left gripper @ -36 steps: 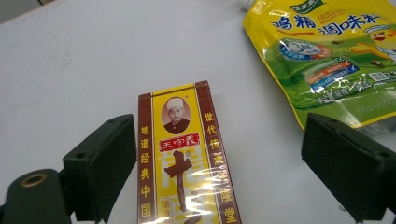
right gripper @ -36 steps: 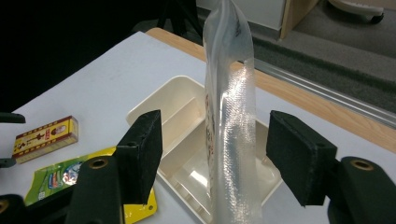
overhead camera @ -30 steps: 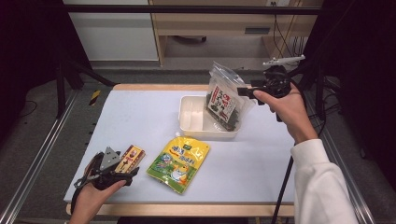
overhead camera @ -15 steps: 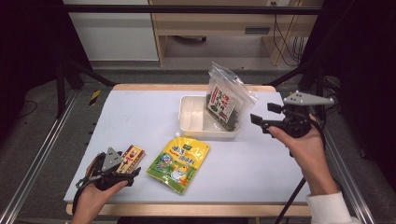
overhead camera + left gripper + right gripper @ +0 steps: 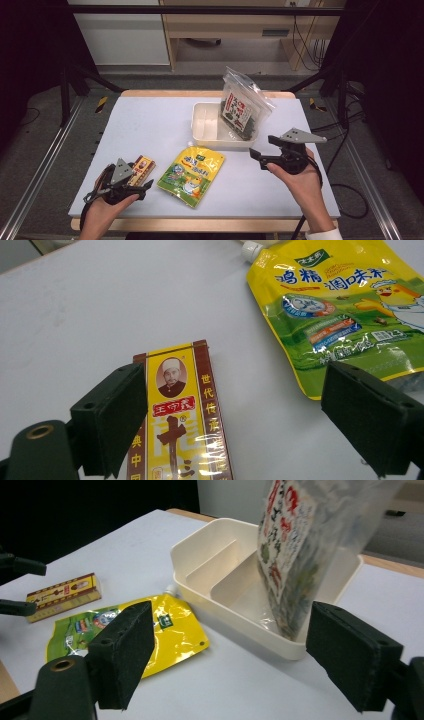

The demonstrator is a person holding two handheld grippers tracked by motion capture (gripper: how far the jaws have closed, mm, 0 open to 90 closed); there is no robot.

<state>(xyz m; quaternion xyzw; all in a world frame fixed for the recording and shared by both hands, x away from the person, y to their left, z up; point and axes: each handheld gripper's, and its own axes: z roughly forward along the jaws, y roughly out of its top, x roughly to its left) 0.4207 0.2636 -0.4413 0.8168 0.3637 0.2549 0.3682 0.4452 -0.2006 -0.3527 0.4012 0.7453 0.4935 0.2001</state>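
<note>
The right claw (image 5: 256,153) hangs just in front of the white tray (image 5: 206,131), jaws spread wide and just been opening, nothing between them. The clear seaweed bag (image 5: 241,111) stands tilted in the tray's right-hand compartment, leaning on the far rim. Over at the table's (image 5: 150,125) near left corner, the left claw (image 5: 146,186) sits low, jaws wide apart around the near end of the small red-and-yellow box (image 5: 181,410), pads not pressing it. The yellow pouch (image 5: 192,173) lies flat just beside that box.

Glossy yellow plastic pouch (image 5: 192,175), clear crinkly bag (image 5: 243,111), matt cream plastic tray (image 5: 205,131).
</note>
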